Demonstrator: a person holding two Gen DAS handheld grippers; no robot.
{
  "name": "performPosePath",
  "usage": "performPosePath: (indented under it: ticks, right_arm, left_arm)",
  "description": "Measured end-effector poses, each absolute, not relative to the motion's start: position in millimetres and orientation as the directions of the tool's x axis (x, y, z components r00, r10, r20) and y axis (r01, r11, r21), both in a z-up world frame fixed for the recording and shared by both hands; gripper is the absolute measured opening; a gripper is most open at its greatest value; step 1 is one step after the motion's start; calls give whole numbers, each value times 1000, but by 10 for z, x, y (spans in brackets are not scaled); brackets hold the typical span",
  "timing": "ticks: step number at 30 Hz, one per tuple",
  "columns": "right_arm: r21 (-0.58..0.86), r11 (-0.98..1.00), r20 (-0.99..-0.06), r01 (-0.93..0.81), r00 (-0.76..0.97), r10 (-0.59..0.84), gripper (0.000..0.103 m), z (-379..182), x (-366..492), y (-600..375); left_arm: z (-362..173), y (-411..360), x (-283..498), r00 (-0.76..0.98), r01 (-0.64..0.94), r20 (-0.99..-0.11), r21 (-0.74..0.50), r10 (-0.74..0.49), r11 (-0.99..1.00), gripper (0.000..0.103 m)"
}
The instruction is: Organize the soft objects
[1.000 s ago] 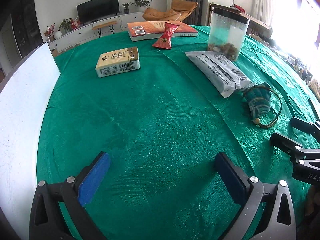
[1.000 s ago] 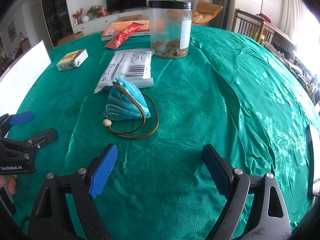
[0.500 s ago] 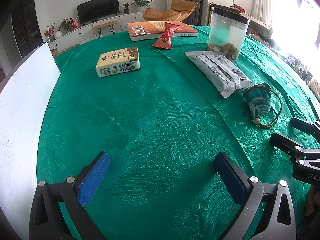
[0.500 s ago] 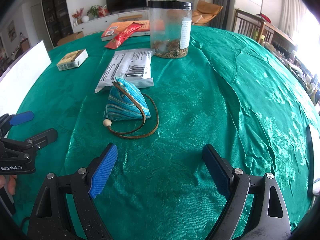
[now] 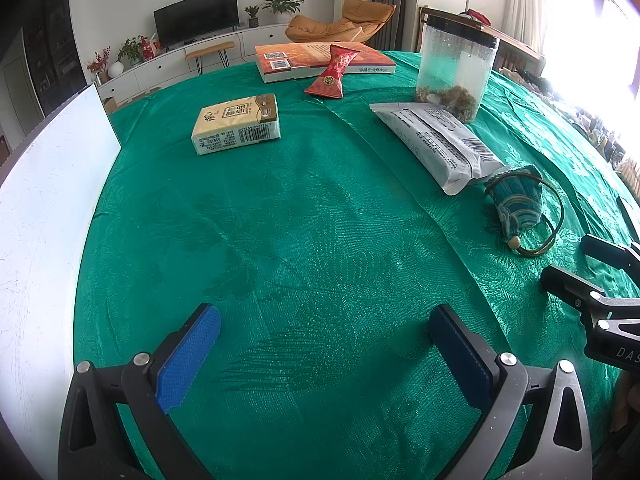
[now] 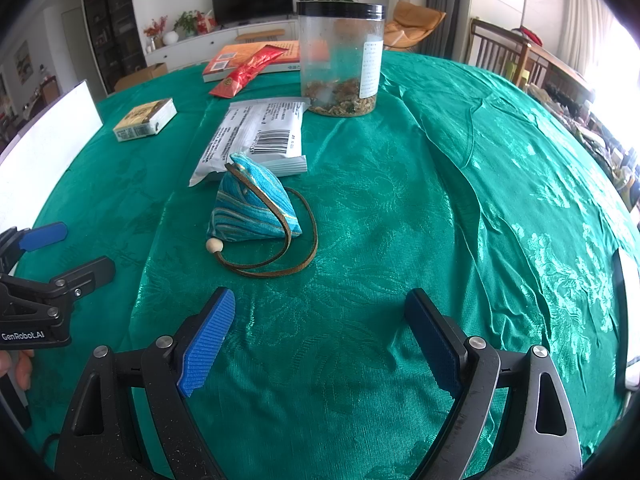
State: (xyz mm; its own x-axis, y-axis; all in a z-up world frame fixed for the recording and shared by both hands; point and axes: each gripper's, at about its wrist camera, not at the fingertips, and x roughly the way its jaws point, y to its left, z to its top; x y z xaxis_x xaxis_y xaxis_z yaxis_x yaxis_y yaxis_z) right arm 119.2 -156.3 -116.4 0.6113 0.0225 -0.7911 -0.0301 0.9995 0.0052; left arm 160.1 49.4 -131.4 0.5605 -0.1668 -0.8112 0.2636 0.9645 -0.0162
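A blue striped cloth pouch (image 6: 252,208) with a brown cord and wooden bead lies on the green tablecloth; it also shows in the left wrist view (image 5: 516,206). A grey soft packet (image 6: 256,136) lies just behind it (image 5: 436,144). A tissue pack (image 5: 236,124) sits far left (image 6: 144,118). A red snack packet (image 5: 332,72) leans on a book (image 6: 248,70). My left gripper (image 5: 324,356) is open and empty over bare cloth. My right gripper (image 6: 320,340) is open and empty, just in front of the pouch.
A clear jar (image 6: 340,60) with a black lid stands behind the grey packet. An orange book (image 5: 320,60) lies at the far edge. A white board (image 5: 44,216) runs along the table's left side. The green tablecloth (image 6: 460,200) is wrinkled on the right.
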Motion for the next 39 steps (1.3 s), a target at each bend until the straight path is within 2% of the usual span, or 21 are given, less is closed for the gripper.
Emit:
performPosePath:
  ticks: [25,33,36,39]
  right_arm:
    - [15,999,-792,-32,610,32,89,-1158,1184,-1558]
    - [237,971,-755,15,633,174,88,-1066,1256,-1807]
    - [193,978,-767,-85,608,204,88,-1005,1442,-1558]
    - [43,981,-758,-189,633,155,88,-942,1575,-1233]
  left_arm:
    - [-1314,494,1602,561,263,-811,-16,-167,965,103]
    - [-1315,493,1602,562,263,-810,-16,-167,965,103]
    - [-1314,491,1601,562,264,-810,-16,-167,965,103]
    - [-1316,494,1603,562,264,-810,-16,-167,965,103]
